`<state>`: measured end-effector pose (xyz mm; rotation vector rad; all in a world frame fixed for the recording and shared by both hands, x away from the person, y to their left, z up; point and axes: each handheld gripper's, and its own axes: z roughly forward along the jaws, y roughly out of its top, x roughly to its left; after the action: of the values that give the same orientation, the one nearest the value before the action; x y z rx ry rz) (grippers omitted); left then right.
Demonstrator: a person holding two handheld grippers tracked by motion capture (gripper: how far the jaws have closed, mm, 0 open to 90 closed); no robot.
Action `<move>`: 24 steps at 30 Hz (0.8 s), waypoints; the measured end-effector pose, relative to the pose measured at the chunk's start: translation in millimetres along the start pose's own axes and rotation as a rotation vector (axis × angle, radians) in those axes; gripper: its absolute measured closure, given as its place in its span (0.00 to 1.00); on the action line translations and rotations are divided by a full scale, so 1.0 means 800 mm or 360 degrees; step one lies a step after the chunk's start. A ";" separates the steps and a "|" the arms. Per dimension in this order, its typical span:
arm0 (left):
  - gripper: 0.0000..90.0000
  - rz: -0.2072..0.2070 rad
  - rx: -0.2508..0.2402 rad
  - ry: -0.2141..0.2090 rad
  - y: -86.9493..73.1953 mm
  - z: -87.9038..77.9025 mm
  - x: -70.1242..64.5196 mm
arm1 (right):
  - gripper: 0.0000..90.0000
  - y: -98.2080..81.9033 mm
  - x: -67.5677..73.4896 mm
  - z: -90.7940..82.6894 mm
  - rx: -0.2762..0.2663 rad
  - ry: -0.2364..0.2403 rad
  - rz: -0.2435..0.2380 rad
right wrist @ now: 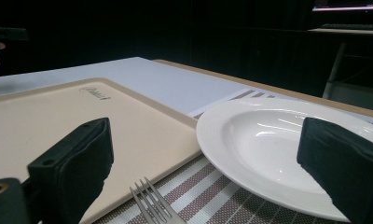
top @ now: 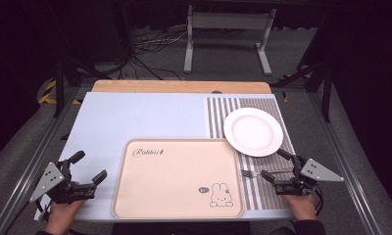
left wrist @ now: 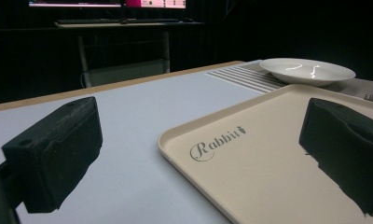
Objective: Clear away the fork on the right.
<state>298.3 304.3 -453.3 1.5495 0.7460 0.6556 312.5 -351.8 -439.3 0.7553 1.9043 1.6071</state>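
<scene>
Nothing was lifted yet: my right gripper [top: 276,166] stood released around the fork [right wrist: 153,202] on the striped mat [top: 255,188] beside the plate [top: 253,131], left gripper [top: 89,166] released near the tray [top: 135,196].

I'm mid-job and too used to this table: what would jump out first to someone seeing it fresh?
Probably the big beige tray with its rabbit drawing, lying empty at the near middle of the pale blue table cover. Next the white plate, on the striped placemat at the right, its rim overlapping the tray's far right corner. A fork lies on the placemat between the open jaws of the right gripper.
</scene>
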 end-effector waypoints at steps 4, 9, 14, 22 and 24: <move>0.00 -0.0001 0.0001 0.0010 0.000 -0.002 0.000 | 0.04 0.005 0.001 0.001 0.0037 0.0005 -0.0002; 0.00 0.0006 0.0000 0.0014 0.001 -0.002 0.000 | 0.03 0.019 -0.001 0.009 0.0090 0.0021 -0.0008; 0.00 0.0004 0.0001 0.0009 0.000 -0.002 0.000 | 0.03 0.031 -0.006 0.018 0.0137 0.0033 -0.0024; 0.00 0.0010 0.0002 0.0014 0.001 -0.003 0.001 | 0.04 0.053 -0.014 0.027 0.0270 0.0074 -0.0113; 0.00 0.0009 0.0000 0.0014 0.001 -0.002 0.000 | 0.07 0.059 -0.014 0.031 0.0356 0.0112 -0.0140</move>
<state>297.0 305.5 -452.5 1.5502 0.7483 0.6673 341.5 -336.4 -396.1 0.7011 2.1620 1.4002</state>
